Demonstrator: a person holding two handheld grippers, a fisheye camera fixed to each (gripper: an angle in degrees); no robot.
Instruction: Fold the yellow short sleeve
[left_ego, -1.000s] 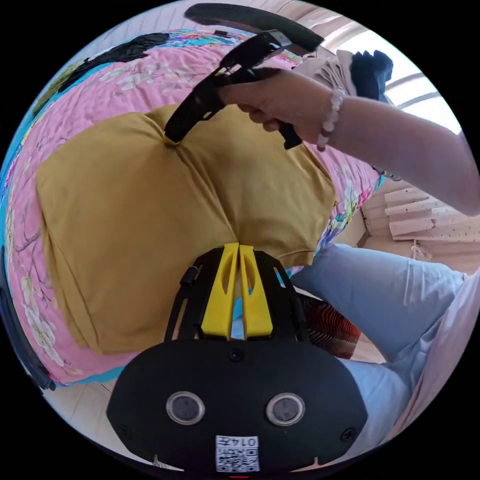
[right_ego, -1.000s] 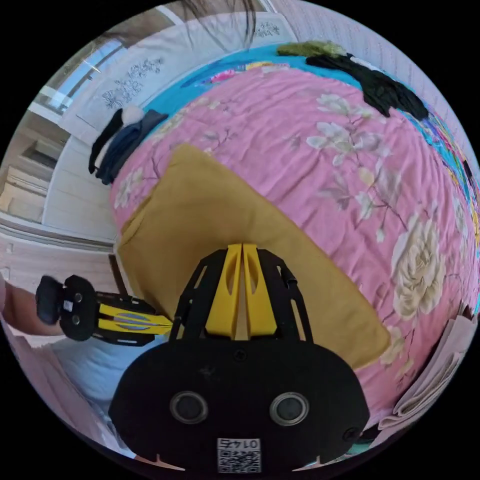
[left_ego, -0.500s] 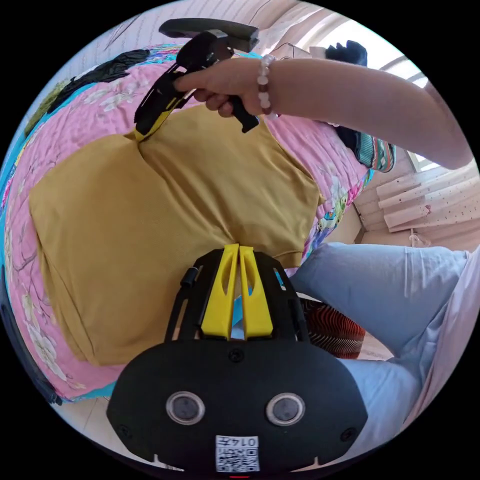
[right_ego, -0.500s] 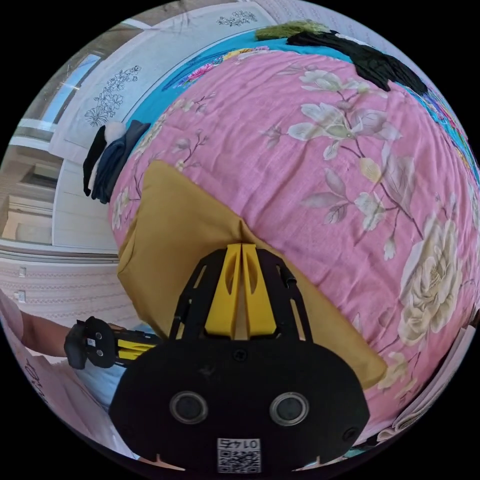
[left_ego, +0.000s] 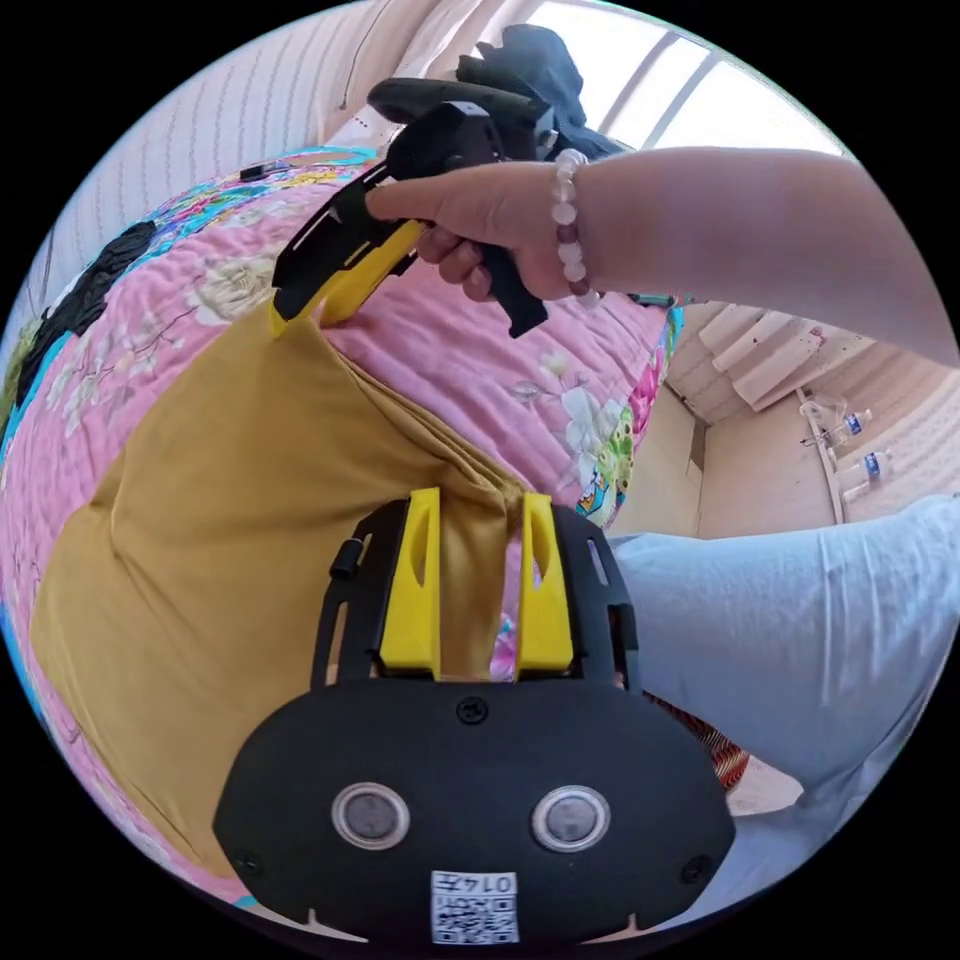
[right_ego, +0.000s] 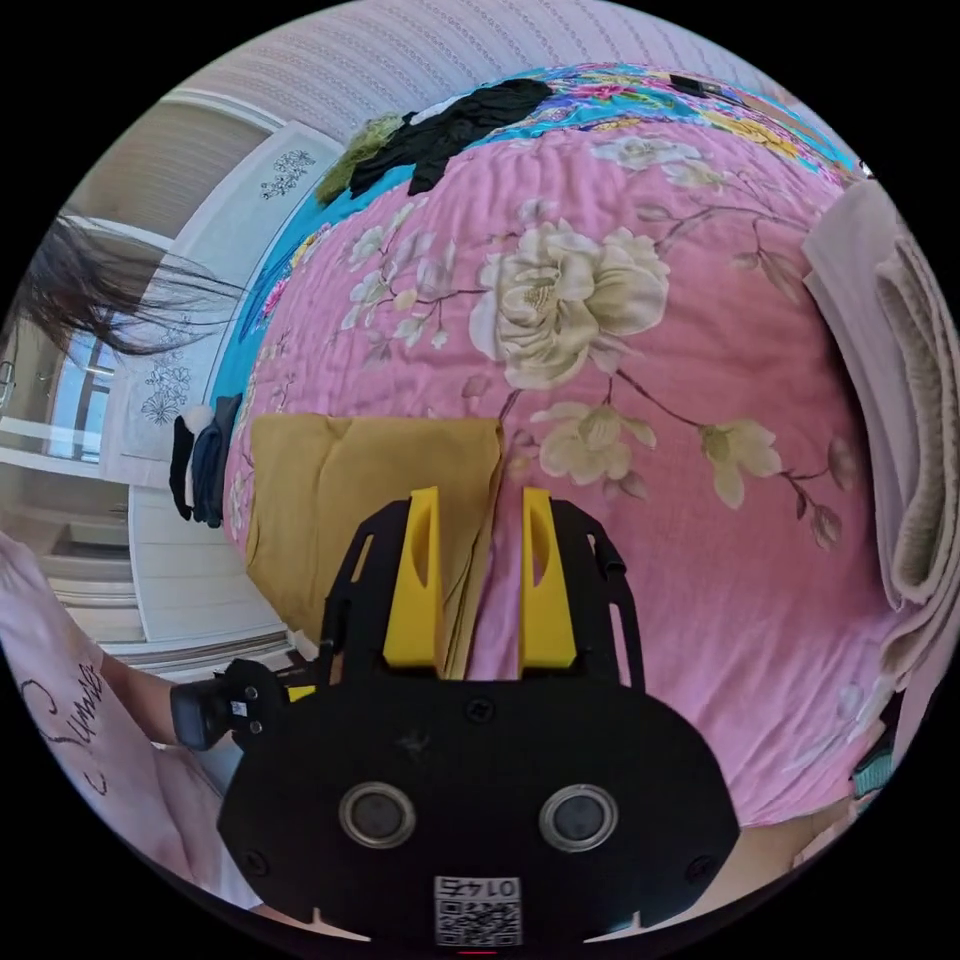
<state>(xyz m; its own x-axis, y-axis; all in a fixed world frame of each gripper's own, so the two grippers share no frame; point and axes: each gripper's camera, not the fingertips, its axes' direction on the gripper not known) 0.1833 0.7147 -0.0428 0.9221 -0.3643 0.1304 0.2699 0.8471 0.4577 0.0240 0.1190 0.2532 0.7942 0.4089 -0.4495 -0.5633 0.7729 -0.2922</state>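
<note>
The yellow short sleeve (left_ego: 230, 520) lies folded on the pink floral quilt (left_ego: 500, 350). My left gripper (left_ego: 480, 495) stands open over the shirt's near corner, with the cloth edge lying loose between the jaws. A hand holds my right gripper (left_ego: 300, 318) at the shirt's far corner, its tips just above the cloth. In the right gripper view that gripper (right_ego: 480, 492) is open, and the folded edge of the yellow short sleeve (right_ego: 350, 480) runs between its jaws. The left gripper (right_ego: 240, 700) shows at the lower left, past the bed edge.
A black garment (right_ego: 450, 120) lies at the far end of the quilt (right_ego: 700, 330). A pile of folded pale cloths (right_ego: 900, 400) sits at the right. Dark clothes (right_ego: 200, 470) hang beyond the bed. The person's leg in light blue trousers (left_ego: 780, 640) is beside the bed edge.
Both grippers were shut on the shirt's edge and have now opened, letting it go. The shirt lies folded over, narrower than before. Both cameras have swung.
</note>
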